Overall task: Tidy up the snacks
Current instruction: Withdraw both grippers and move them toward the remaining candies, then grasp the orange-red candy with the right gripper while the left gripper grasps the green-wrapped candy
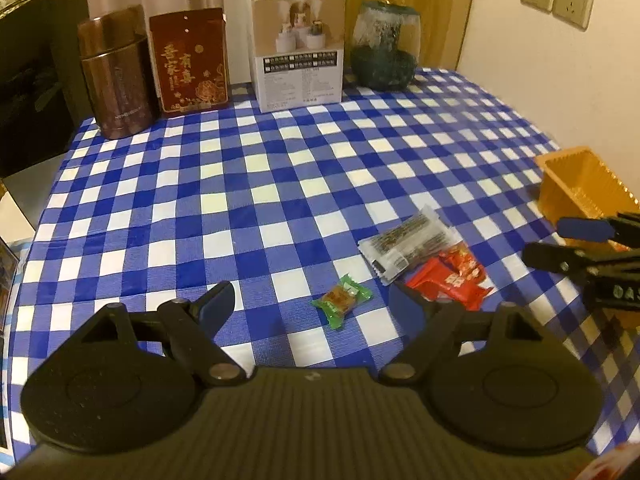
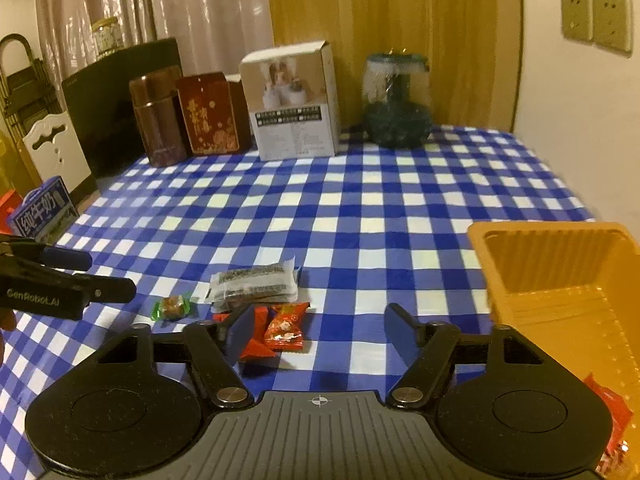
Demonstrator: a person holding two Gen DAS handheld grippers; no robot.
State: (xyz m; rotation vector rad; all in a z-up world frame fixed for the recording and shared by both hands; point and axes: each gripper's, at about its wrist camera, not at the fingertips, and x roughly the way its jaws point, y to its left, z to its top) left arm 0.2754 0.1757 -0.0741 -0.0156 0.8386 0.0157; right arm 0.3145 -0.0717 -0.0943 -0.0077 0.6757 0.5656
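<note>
On the blue-checked tablecloth lie a green-wrapped candy [image 1: 340, 300], a grey-white packet [image 1: 408, 242] and red packets [image 1: 452, 276]. My left gripper [image 1: 312, 306] hovers low and open, with the green candy [image 2: 172, 306] just ahead between its fingers and untouched. My right gripper [image 2: 322, 330] stands open over a red packet [image 2: 286, 326], which lies flat near its left finger [image 2: 244, 328]. The grey packets [image 2: 256, 284] sit just beyond. An orange plastic tray [image 2: 560, 272] stands to the right, with red wrappers [image 2: 612, 420] at its near end. Each gripper shows in the other's view: right gripper [image 1: 542, 240], left gripper [image 2: 104, 276].
Along the back edge stand a brown tin [image 1: 116, 76], a red box [image 1: 192, 60], a white carton [image 1: 298, 44] and a dark green vase [image 1: 384, 48]. A wall [image 1: 540, 80] runs along the right. A blue milk carton [image 2: 44, 212] sits off the table's left side.
</note>
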